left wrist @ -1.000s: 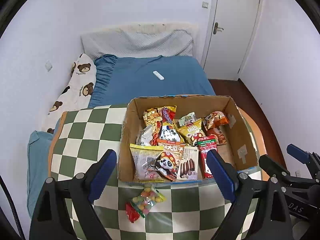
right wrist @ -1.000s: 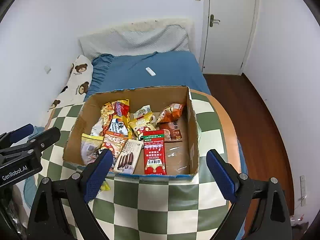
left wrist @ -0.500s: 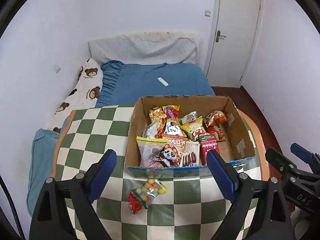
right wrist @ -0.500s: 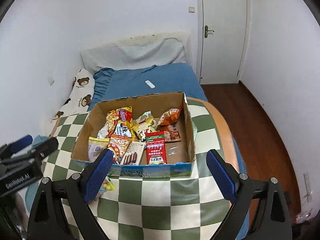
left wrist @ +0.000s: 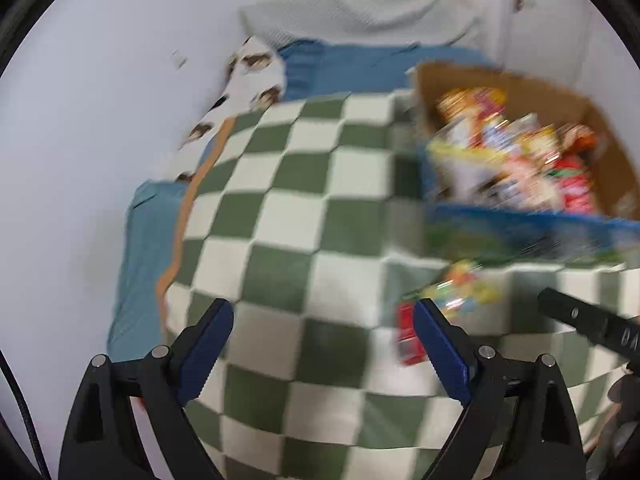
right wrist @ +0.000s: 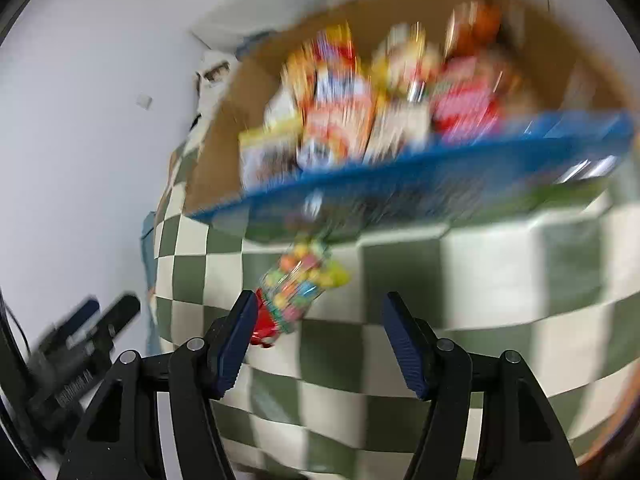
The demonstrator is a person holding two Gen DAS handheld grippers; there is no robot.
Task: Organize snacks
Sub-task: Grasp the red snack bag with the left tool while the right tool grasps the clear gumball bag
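**Both hand-held grippers over the checked worktop, candy bag loose in front of the box**

My right hand-held gripper (right wrist: 316, 336) points steeply down at the worktop (right wrist: 500, 280), which is covered in a green-and-white checked cloth. Its jaws are closing and nothing is pressed between them: the blue pads stand apart over bare cloth. The candy bag (right wrist: 298, 292), a clear packet of coloured sweets with a red end, lies just ahead of my left-side pad (right wrist: 236, 344); its red end is at that pad's tip, and blur hides whether they touch. Beyond the bag stands the cardboard box (right wrist: 440, 184), its blue printed front wall facing me, filled with snack packets (right wrist: 360, 120) too smeared to tell apart.

My left hand-held gripper (left wrist: 324, 344) is wide open and empty, also angled down at the checked cloth. From it, the candy bag (left wrist: 452, 304) lies just past its right-side pad (left wrist: 440, 352), on the cloth, near the front wall of the cardboard box (left wrist: 520, 232). The box sits ahead and to the right. The tip of my right hand-held gripper enters at the far right edge of this view.

Further out, beyond the worktop, is a bed (left wrist: 360, 64) with a blue sheet, a bear-print pillow (left wrist: 252, 76) and a pale headboard cushion (left wrist: 360, 12) against the white wall (left wrist: 100, 120).
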